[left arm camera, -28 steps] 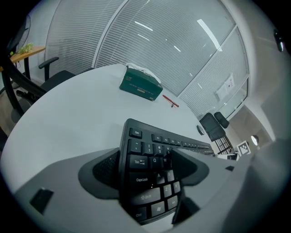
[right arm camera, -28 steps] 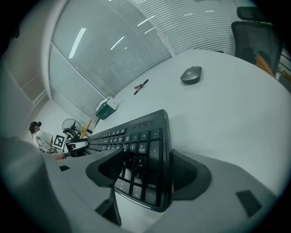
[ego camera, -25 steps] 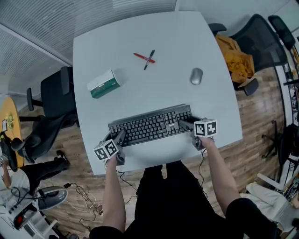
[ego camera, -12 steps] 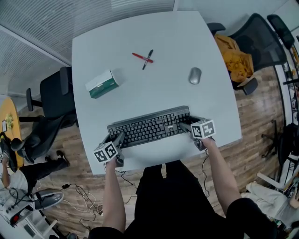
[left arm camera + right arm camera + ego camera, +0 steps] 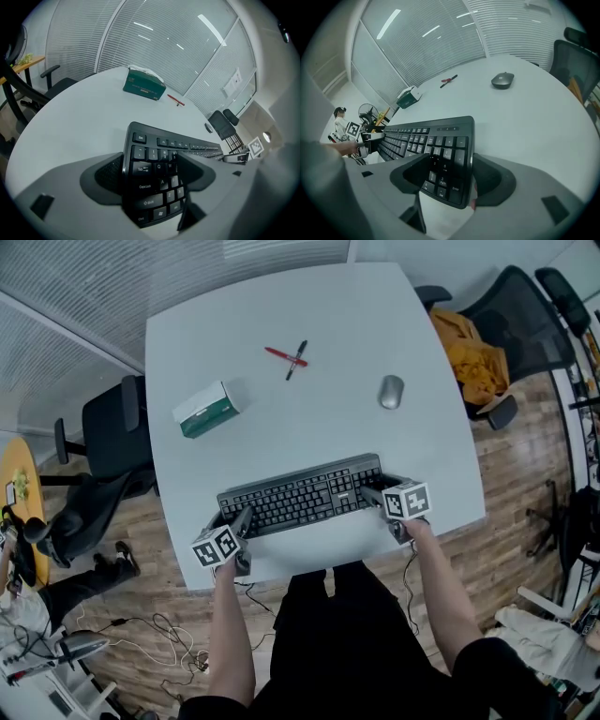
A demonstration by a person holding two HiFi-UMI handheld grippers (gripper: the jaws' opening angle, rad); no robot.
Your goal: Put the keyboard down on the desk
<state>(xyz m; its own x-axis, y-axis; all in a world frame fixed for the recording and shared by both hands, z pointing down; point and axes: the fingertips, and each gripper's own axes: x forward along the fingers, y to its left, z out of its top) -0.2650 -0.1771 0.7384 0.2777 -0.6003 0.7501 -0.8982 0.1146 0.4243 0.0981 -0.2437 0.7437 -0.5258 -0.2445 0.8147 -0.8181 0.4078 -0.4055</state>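
Pale grey and rounded at its corners, the bench (image 5: 281,306) is standing on a wood-plank floor (image 5: 525,474) beside a wall of slatted blinds. Black office chairs (image 5: 112,427) are sitting around it, and an orange garment (image 5: 473,357) is lying over the one at the far right. The black keyboard (image 5: 300,495) is lying near the bench's front edge, just ahead of the person, running left to right with its right end a little farther back. The left hand-held gripper (image 5: 151,159) is reaching in at the keyboard's left end with its jaws standing wide: one is sitting just beside the short edge by the Esc and Ctrl keys, the other is hovering over the letter keys. The right hand-held gripper (image 5: 451,159) is straddling the number-pad end, its jaws closing yet wide apart, one beside the outer edge near Enter and one over the digits. Farther back, well apart from the keyboard, a green-and-white tissue box (image 5: 206,409) is resting at the left. A red pen (image 5: 279,353) and a black pen (image 5: 299,360) are lying crossed, and a grey mouse (image 5: 391,392) is sitting at the right.
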